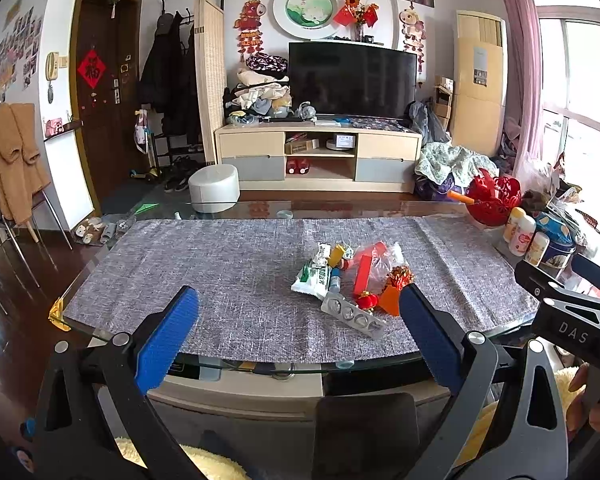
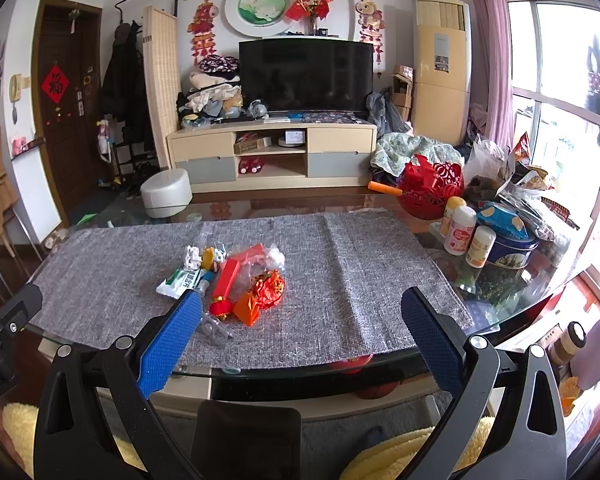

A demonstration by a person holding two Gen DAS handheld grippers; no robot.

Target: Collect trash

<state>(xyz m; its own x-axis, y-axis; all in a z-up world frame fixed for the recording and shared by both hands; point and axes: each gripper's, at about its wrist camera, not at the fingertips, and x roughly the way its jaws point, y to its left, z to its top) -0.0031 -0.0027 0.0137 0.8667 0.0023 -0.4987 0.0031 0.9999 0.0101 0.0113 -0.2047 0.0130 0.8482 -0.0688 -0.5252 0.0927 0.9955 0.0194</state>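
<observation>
A glass-topped desk (image 1: 100, 334) fills the foreground, most of it covered by a grey woven mat (image 1: 228, 272). The trash (image 1: 350, 280) lies in one loose heap on the mat, toward its near edge: a white and green wrapper (image 1: 312, 278), a silver pill strip (image 1: 352, 316), a red box (image 2: 226, 278), crumpled clear plastic and small red and orange decorations. The left gripper (image 1: 298, 320) hovers over the near edge of the desk with its blue-padded jaws spread wide and nothing between them, the heap just ahead of its right pad. The right gripper (image 2: 300, 320) sits beside it, jaws likewise released and empty — in its view the heap lies ahead of the left pad, which hides part of the pill strip. At the right end of the desk, off the mat, stand a red cut-out basket (image 2: 432, 188), three small white bottles (image 2: 460, 236), a blue tin (image 2: 512, 250) and a pile of crinkled bags. Beyond the desk is a living room: a dark television (image 1: 352, 80) on a pale cabinet (image 1: 320, 156), folded clothes piled at its left, a round white stool (image 1: 214, 188) on the floor, a brown door (image 1: 100, 92) with a red paper square, coats on a rack, a tall cream air conditioner (image 1: 480, 80) and a pink curtain (image 2: 488, 40) by a bright window.
</observation>
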